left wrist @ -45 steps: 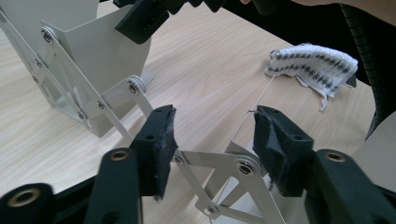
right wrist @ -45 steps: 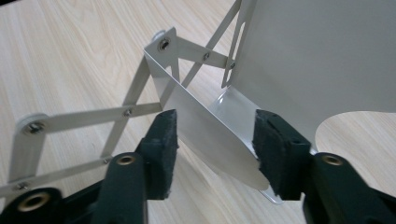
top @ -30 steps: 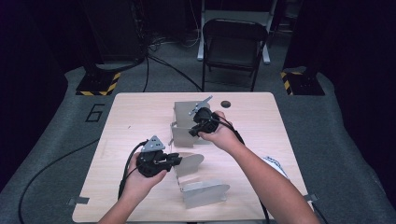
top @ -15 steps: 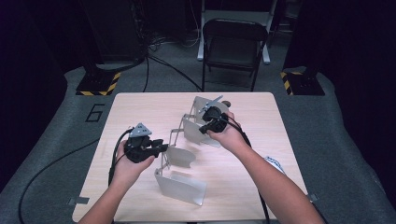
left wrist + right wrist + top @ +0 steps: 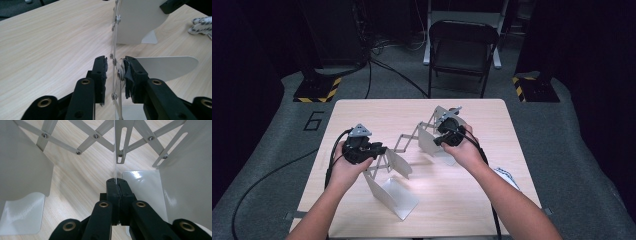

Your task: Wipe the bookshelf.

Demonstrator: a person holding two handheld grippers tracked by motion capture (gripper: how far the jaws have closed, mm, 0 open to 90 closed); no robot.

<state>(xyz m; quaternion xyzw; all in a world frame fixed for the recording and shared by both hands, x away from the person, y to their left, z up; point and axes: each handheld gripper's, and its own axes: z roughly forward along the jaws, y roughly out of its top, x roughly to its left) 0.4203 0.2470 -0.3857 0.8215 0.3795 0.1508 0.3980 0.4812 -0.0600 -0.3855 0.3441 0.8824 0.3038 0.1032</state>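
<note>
An expandable metal book rack (image 5: 412, 150) stands stretched out in the middle of the wooden table (image 5: 362, 112). The right gripper (image 5: 443, 138), right of centre, is clenched on one thin divider plate (image 5: 115, 147). The left gripper (image 5: 379, 149), left of centre, has its jaws around the scissor lattice (image 5: 114, 62); they have just been closing, with one pad touching and the other apart.

The white glove (image 5: 202, 26) runs off the picture's right edge, and the rack's nearest panel (image 5: 127, 112) is cut by the bottom edge.
</note>
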